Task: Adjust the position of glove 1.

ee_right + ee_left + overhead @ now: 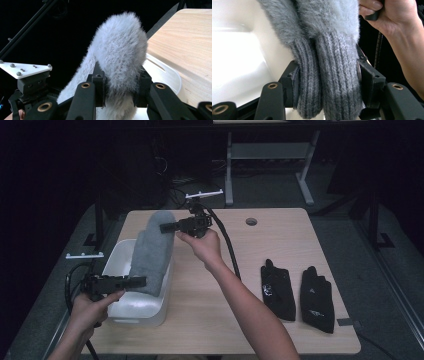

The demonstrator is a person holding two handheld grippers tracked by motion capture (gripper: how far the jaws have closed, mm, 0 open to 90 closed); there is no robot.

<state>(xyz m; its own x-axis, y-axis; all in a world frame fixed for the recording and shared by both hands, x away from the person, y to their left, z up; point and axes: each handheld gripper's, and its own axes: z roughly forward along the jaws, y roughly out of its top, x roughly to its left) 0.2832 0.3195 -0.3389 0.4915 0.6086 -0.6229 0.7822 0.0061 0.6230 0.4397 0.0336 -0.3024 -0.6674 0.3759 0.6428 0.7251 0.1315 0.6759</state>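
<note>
A pair of grey fuzzy mittens [152, 250] hangs stretched between my two grippers above a white plastic bin [137, 312]. My left gripper [140, 281] is shut on the two ribbed knit cuffs [329, 62], with the jaws pressing them from both sides. My right gripper [165, 227] is shut on the fluffy finger end [122, 50] at the far side of the bin. In the right gripper view, the left gripper's grey plate [25, 67] shows at the lower left. The left gripper [328, 75] and right gripper [121, 85] both have mitten fabric bulging between their pads.
Two black gloves [277, 290] [316, 299] lie flat on the right part of the wooden table [210, 320]. A round cable hole [251, 221] sits near the table's far edge. The right gripper's black cable [227, 245] trails across the table. The floor around is dark.
</note>
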